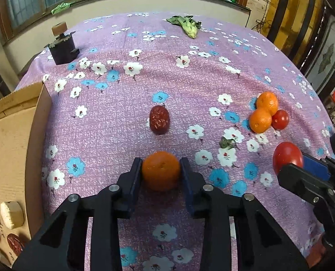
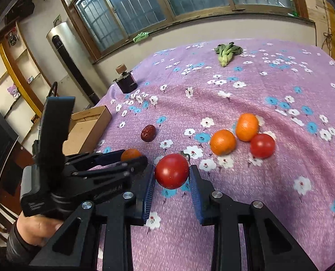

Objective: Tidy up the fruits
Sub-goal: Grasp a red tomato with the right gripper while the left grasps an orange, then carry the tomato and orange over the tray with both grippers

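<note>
Left gripper (image 1: 160,171) clamps a mandarin (image 1: 160,170) across its sides; right gripper (image 2: 172,178) clamps a tomato (image 2: 172,171). Both fruits soft, round, easily bruised: grip lightly at the widest girth.

Tablecloth (image 1: 145,90): woven cloth, matt. Box (image 1: 13,135), nine o'clock: raw cardboard. Tomato (image 2: 171,171): smooth, glossy. Mandarin (image 1: 160,170): dimpled.

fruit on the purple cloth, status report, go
Left gripper shut on round orange tangerine. Right gripper shut on round red tomato. Brown cardboard box at left, path clear.
</note>
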A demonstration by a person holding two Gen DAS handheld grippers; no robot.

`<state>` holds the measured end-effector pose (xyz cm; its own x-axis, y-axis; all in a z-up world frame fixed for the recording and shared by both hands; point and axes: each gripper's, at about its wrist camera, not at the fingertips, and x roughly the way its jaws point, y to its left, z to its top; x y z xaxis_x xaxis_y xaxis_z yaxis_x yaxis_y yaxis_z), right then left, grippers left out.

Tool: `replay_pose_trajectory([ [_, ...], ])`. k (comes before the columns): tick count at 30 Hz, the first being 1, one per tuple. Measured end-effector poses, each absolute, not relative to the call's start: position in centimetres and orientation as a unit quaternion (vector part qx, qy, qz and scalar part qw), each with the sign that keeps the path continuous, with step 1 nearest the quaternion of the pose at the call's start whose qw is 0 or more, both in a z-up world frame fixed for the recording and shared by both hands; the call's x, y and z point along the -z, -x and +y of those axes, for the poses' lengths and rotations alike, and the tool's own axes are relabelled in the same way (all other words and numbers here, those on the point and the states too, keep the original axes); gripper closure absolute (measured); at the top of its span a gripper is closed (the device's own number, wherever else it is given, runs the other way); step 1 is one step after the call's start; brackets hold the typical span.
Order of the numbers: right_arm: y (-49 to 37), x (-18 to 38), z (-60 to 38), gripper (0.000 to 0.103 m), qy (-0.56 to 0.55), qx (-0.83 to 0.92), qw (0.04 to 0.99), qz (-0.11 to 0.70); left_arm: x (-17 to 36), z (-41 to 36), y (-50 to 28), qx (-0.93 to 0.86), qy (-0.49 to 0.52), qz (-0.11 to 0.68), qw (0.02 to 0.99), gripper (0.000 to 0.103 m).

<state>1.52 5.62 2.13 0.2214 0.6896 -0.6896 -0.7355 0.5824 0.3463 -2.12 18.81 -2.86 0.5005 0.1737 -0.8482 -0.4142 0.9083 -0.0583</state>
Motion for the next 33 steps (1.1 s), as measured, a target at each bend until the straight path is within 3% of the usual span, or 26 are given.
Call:
replay_pose_trajectory([
  [33, 6.3, -5.3, 11.1, 0.073, 0.078, -0.524, 0.754, 0.388, -2.5, 22.5, 14.3, -0.272, 0.152, 0.39, 0.867, 0.073],
])
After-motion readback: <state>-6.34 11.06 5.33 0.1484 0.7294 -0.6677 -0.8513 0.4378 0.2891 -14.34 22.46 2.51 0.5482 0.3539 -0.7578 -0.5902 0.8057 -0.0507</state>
